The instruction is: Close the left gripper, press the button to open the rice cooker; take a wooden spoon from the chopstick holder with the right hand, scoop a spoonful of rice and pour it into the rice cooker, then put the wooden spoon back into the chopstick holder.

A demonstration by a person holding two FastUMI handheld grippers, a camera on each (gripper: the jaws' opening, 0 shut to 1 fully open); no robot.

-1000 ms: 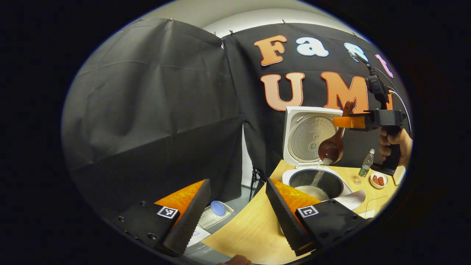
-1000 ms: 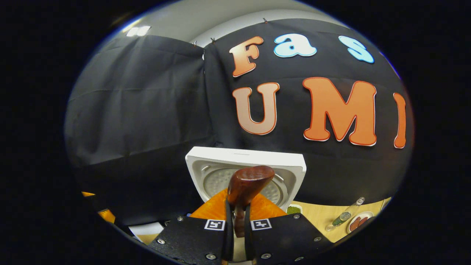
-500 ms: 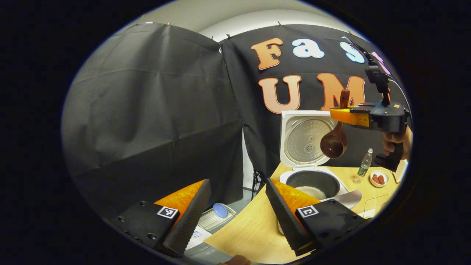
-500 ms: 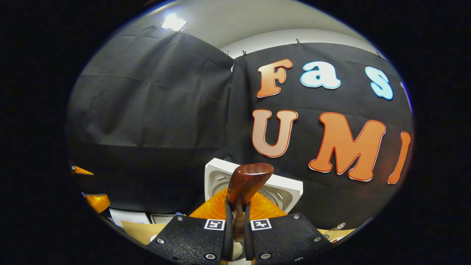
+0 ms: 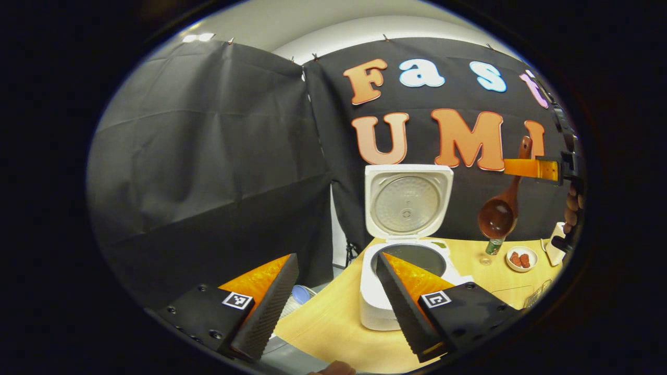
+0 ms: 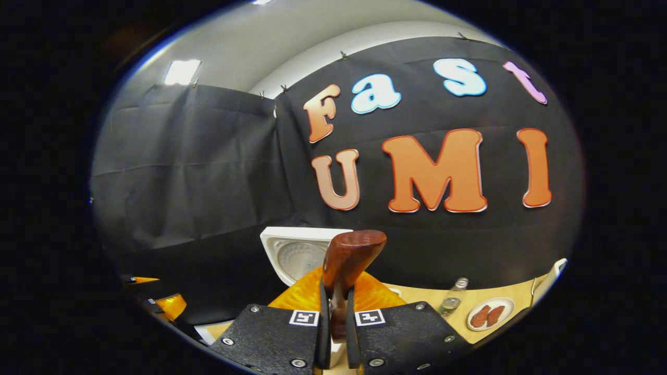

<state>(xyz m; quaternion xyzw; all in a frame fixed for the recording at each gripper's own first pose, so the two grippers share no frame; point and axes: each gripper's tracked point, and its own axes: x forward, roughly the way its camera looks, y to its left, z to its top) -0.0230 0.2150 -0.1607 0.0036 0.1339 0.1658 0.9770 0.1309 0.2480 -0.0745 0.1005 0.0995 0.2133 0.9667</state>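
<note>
The white rice cooker [image 5: 375, 307] stands on the wooden table [image 5: 333, 325] with its lid [image 5: 407, 200] raised upright; the dark inner pot [image 5: 417, 253] shows behind my left gripper's right finger. My left gripper [image 5: 333, 307] is open and holds nothing, near the table's edge. In the left gripper view the right gripper [image 5: 531, 169] hangs high at the right, clamped on the handle of the wooden spoon [image 5: 500, 211], whose bowl hangs down, right of the cooker. In the right gripper view my right gripper [image 6: 333, 333] is shut on the spoon handle [image 6: 346, 260], with the cooker lid [image 6: 294, 252] behind.
A small bottle [image 5: 492, 246] and a little white dish with red pieces [image 5: 521, 259] stand on the table at the right; both also appear in the right gripper view, bottle [image 6: 452, 299] and dish [image 6: 490, 314]. A white object [image 5: 555, 245] sits at the far right. A blue item [image 5: 299, 294] lies below the table's left edge.
The rice stream into the pot has ended. The right gripper has carried the spoon up and to the right, away from over the cooker. The left gripper's view has swung right.
</note>
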